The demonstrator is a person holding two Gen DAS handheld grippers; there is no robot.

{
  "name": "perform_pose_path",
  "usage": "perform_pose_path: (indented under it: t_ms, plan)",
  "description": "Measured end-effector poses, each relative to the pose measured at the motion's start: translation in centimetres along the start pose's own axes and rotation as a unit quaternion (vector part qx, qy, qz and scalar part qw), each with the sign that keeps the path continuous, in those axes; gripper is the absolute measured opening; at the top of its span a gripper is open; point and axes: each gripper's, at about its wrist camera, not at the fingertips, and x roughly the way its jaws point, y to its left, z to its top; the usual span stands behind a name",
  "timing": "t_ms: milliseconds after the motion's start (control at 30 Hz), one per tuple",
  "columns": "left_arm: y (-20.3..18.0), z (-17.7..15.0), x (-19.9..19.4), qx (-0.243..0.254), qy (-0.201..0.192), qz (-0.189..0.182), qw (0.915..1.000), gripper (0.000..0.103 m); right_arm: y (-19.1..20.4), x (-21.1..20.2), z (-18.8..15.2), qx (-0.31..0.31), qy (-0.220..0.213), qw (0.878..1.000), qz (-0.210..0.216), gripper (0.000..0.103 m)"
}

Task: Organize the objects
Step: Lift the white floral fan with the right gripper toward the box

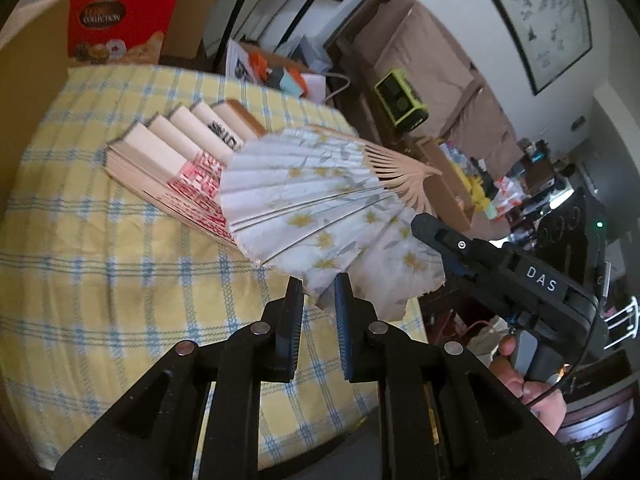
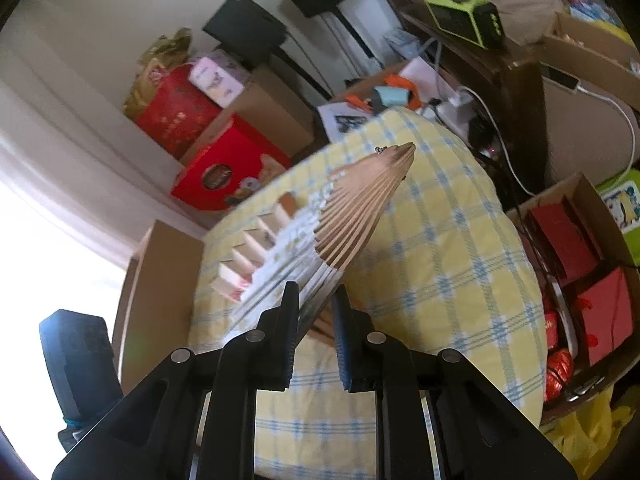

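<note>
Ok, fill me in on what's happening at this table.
A person with a hand-held gripper in each hand is handling a white floral folding fan above the yellow checked tablecloth. The left hand-held gripper pinches its paper edge; the right hand-held gripper grips the other end. The fan is spread open, over fanned-out booklets.

A lived-in home, a cluttered living room: a brown cushioned sofa (image 1: 424, 56) under a framed wall painting (image 1: 536, 12), a yellow-and-blue checked tablecloth (image 1: 100, 240) over the desk, red gift boxes (image 2: 224, 172), brown cardboard cartons (image 2: 576, 196), and black speakers (image 2: 248, 28).
</note>
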Motion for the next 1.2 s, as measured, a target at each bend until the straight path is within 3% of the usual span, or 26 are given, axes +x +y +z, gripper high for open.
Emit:
perform_pose_path:
  t_ms: [533,867,1200]
  plan:
    - [-0.1,0.1,-9.2,0.008,-0.081,0.007,0.9966,0.013,8.4,-2.3,0.3,-0.076,-0.017,0.996,0.041,0.016]
    - [1.6,-0.5,-16.5,0.013,-0.139,0.042,0.9893,0.013,15.3,-1.5,-0.8,-0.121,-0.011,0.989,0.079,0.016]
    - [6.1,-1.4,-22.5,-0.01,-0.179,0.084,0.9801,0.013,22.9,2.0,-2.8,-0.165,0.015,0.979,0.116,0.016]
